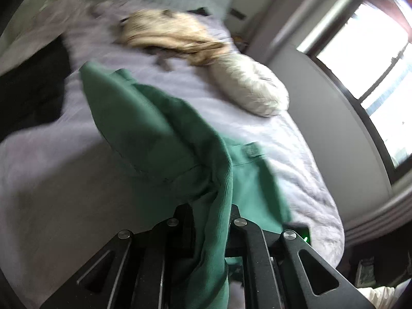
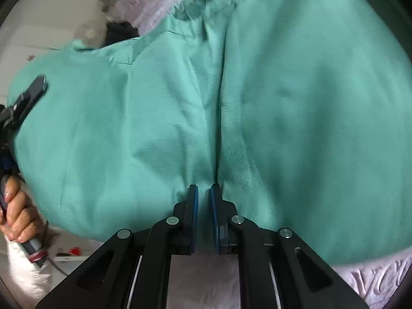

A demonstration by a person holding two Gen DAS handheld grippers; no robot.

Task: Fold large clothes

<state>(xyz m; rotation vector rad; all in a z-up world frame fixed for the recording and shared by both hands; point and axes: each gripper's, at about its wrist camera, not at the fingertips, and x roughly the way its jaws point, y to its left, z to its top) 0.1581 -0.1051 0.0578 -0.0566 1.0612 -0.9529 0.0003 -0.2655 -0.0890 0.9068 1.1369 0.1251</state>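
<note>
Green garment (image 2: 283, 103) hangs pinched in both your closed left gripper (image 1: 211, 221) and right gripper (image 2: 203, 206), seemingly mid-lift; next, spread it flat on the bed (image 1: 64, 180).

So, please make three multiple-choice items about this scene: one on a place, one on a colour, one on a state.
1. Where does the cream fluffy blanket lie?
A. on the bed
B. on the floor
C. on a chair

2. What colour is the garment being handled?
A. red
B. green
C. yellow

3. How does the left gripper stand?
A. wide open, empty
B. shut on the garment
C. shut on a pillow

Answers:
1 A, it rests on the lilac bedspread.
2 B, both views show green cloth.
3 B, green fabric runs between its closed fingers.
</note>
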